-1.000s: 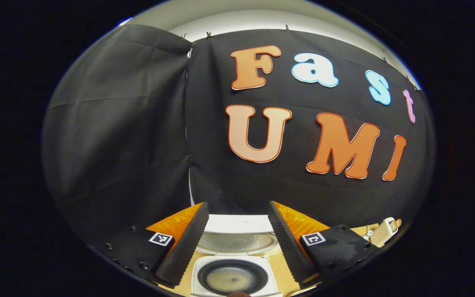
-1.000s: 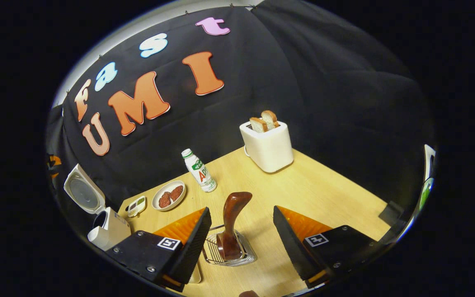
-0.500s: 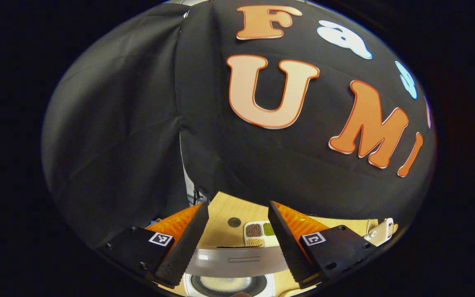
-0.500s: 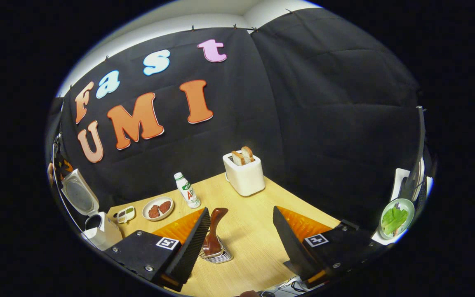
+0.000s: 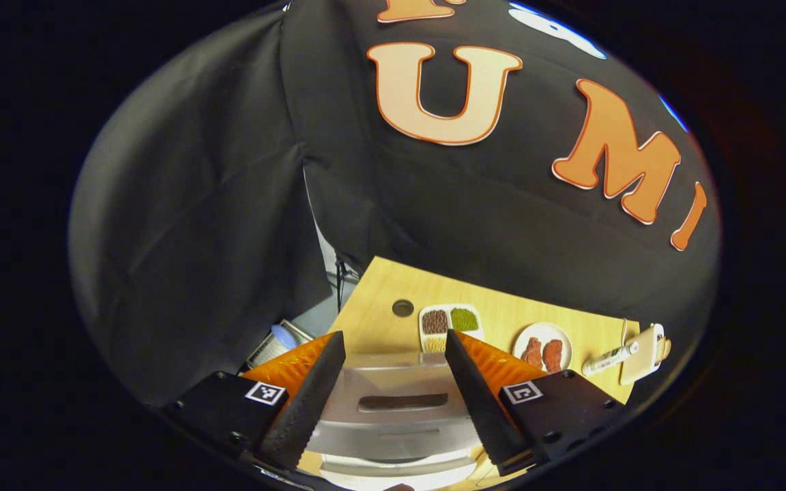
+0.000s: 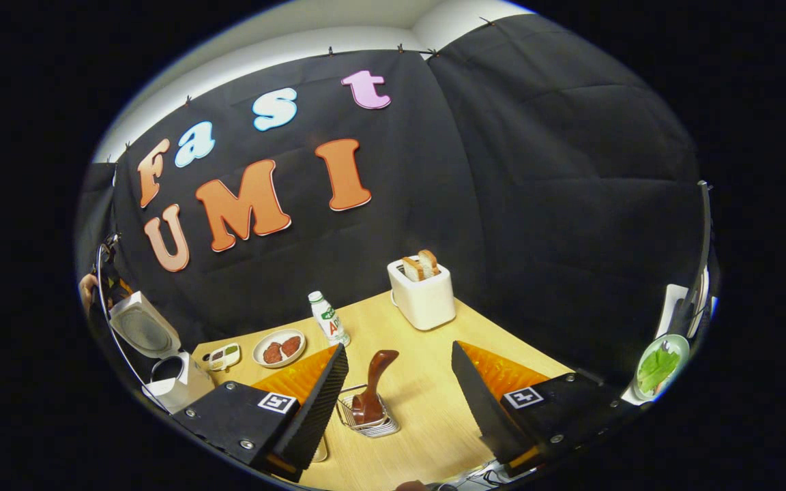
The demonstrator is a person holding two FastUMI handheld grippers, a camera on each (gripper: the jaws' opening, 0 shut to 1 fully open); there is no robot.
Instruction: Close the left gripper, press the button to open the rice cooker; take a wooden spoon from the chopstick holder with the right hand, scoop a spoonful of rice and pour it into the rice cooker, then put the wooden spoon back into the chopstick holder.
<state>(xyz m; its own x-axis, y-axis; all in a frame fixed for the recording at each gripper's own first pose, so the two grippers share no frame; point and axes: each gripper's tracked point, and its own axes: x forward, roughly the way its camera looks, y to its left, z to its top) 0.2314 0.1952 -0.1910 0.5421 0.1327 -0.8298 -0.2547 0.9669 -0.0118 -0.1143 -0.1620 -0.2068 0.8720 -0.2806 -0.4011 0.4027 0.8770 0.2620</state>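
My left hand-held gripper [image 5: 387, 399] has its fingers spread apart, nothing between them; it sits above the rice cooker [image 5: 393, 416], whose lid is raised, top face toward my camera. A second ago this view looked down into the open pot, now the lid's outer face covers it and more of the counter [image 5: 509, 317] shows behind. My right hand-held gripper [image 6: 400, 402] is also apart, gripping nothing. The wooden spoon [image 6: 374, 389] stands in the chopstick holder [image 6: 366, 421] near the counter's front edge, between my fingers in view but well ahead of them. It looks smaller than a second ago, so the right hand-held gripper has pulled back. In the right gripper view the cooker sits at the counter's left end, lid up.
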